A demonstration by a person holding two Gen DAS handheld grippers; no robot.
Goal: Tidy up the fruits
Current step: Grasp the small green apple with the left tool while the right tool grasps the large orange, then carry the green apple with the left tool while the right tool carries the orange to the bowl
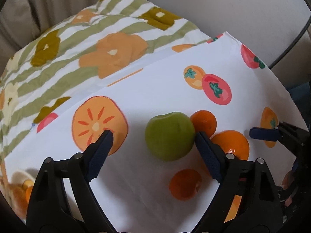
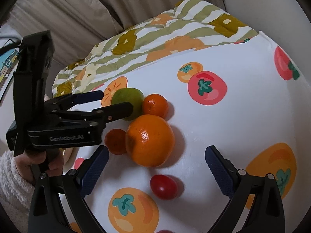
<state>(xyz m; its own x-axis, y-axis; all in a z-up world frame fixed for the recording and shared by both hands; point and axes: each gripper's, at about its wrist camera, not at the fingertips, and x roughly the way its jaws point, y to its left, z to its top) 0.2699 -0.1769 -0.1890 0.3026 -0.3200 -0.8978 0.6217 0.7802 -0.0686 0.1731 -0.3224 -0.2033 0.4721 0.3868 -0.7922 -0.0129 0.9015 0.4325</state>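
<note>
On the fruit-printed cloth (image 1: 155,81) the left gripper (image 1: 153,136) is spread wide around the green apple (image 1: 170,136), its right finger just at the apple's side, nothing clenched. A small orange (image 1: 205,122) touches the apple, with the large orange (image 2: 149,139) beside them. The right gripper (image 2: 155,155) (likewise released) hovers over the large orange and a red tomato (image 2: 163,186).

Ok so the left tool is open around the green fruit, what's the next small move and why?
Probably close the left tool on the green fruit. Its fingers already sit on either side of the fruit, one against the side by the small orange, the other still apart from it. The right tool is open near the big orange, holding nothing.
</note>
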